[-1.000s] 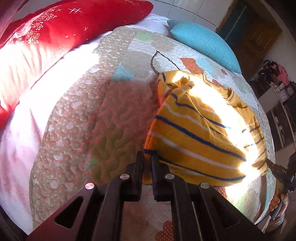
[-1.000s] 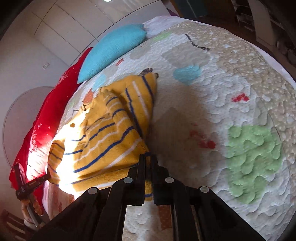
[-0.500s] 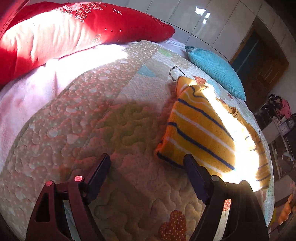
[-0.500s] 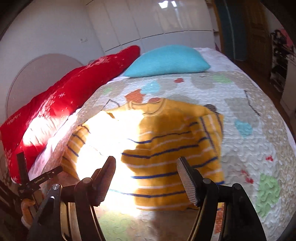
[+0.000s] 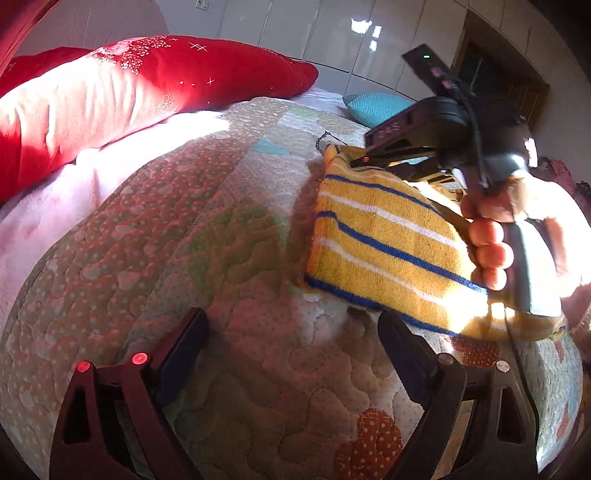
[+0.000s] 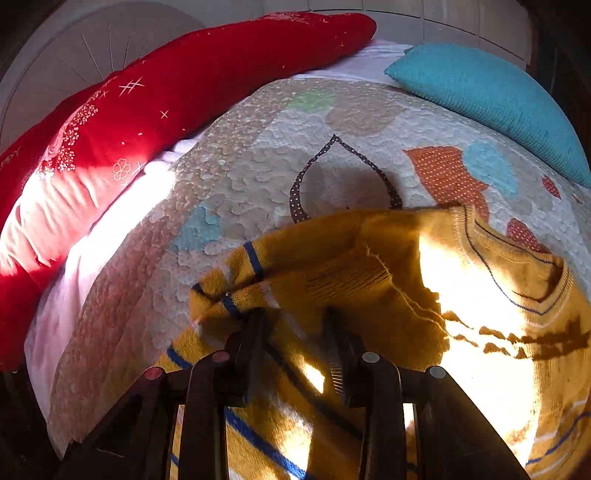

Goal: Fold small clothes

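Far left, against a pale curved headboard (image 6: 55, 62): a long red pillow (image 5: 122, 96) with white sparkle prints, half in hard sunlight. Beneath it, a strip of pink sheet (image 5: 40, 206). Filling the middle, a quilt (image 5: 207, 236) stitched in wavy lines, patched in beige, green, pale blue and orange dotted hearts, with one dark dotted heart outline (image 6: 340, 173) far of centre. Sun and shadow in bands across it.

Near edge, left wrist view: left gripper (image 5: 291, 350), fingers spread wide, holding nothing, low over bare quilt, just near of the sweater.

Right of centre: sweater (image 5: 384, 251), yellow with blue and white stripes, lying folded on the quilt, collar (image 6: 532, 273) toward the far right, glare washing out its right part.

Over the sweater's far left corner: right gripper (image 6: 293, 350), gripped by a hand (image 5: 513, 229), fingers parted to a narrow gap, a bunched fold of knit at the tips; whether pinched or merely touched, cannot tell.

Far right: teal cushion (image 6: 491, 99). Behind, glossy white wall panels (image 5: 332, 33) and a dark doorway (image 5: 498, 85).
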A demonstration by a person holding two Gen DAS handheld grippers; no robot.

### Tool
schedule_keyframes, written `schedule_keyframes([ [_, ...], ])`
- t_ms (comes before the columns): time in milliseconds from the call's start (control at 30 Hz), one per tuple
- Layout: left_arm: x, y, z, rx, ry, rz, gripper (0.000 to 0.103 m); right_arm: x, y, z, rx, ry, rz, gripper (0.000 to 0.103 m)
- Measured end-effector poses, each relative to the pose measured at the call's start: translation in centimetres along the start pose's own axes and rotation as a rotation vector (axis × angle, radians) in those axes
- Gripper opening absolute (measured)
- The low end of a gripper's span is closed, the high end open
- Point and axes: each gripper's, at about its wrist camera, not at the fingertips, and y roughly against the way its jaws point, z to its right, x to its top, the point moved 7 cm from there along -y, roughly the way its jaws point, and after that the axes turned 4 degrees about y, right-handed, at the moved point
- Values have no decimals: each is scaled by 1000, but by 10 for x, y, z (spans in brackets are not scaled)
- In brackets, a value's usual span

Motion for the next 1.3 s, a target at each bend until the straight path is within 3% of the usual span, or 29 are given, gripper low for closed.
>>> schedule_keyframes([
  [133,0,0,-1,-2,2,0,92,21,-28,-15,-74,50,-21,35],
  [167,0,0,-1,0,1,-2,92,24,-30,-16,-81,59,-24,45],
  [200,0,0,-1,2,-1,-3,92,25,-32,-17,-78,66,-42,45],
  [300,0,-1,-1,11,-7,-9,92,25,-15,-17,-83,77,-12,45],
  [433,0,-1,-1,17,-11,-11,92,12,39,-13,-20,54,91,45],
  [567,-1,-3,0,37,-23,-17,92,-18,81,1,80,0,141,45],
  [633,-1,-4,1,49,-30,-20,92,-32,86,8,160,-64,133,43],
  [767,-1,-6,3,79,-51,-30,92,-48,63,14,181,-134,82,41],
  [833,-1,-7,3,90,-60,-35,92,-57,32,11,125,-98,-6,41],
  [967,-2,-8,3,104,-71,-38,92,-53,25,-1,17,12,-41,40],
  [1033,-1,-9,3,102,-69,-39,92,-46,44,-6,-7,48,25,40],
  [1100,-1,-9,2,99,-67,-38,92,-46,60,-9,22,45,79,40],
  [1167,-1,-9,1,98,-67,-38,92,-51,70,-8,43,32,107,40],
  [1300,-1,-9,2,100,-67,-37,93,-72,74,20,4,18,105,40],
])
